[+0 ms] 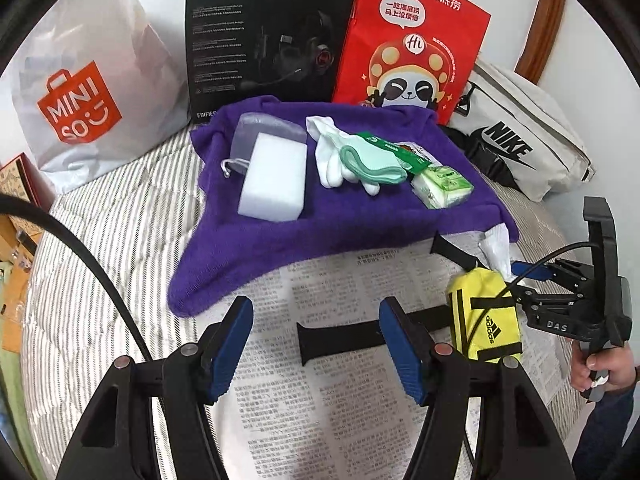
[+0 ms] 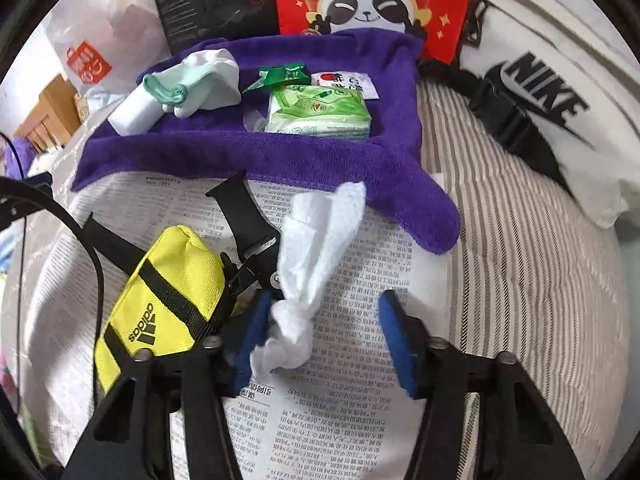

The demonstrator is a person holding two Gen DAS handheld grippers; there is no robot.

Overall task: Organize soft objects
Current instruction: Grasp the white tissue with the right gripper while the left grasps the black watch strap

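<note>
A purple towel (image 1: 320, 220) lies on the bed and bears a white sponge block (image 1: 274, 176), white and mint socks (image 1: 360, 156) and a green tissue pack (image 1: 442, 186). A yellow adidas pouch (image 1: 484, 316) with a black strap (image 1: 340, 340) lies on a newspaper (image 1: 340, 400). My left gripper (image 1: 316, 344) is open and empty above the newspaper. My right gripper (image 2: 320, 340) is open; a crumpled white tissue (image 2: 312, 256) stands between its fingers, against the left pad (image 2: 252, 344). The towel (image 2: 280, 152), the pouch (image 2: 168, 304) and the tissue pack (image 2: 320, 112) also show in the right wrist view.
At the back stand a white Miniso bag (image 1: 80, 100), a black headset box (image 1: 264, 36) and a red paper bag (image 1: 408, 36). A white Nike bag (image 1: 520, 136) lies at the right. The bed has a striped cover (image 2: 520, 280).
</note>
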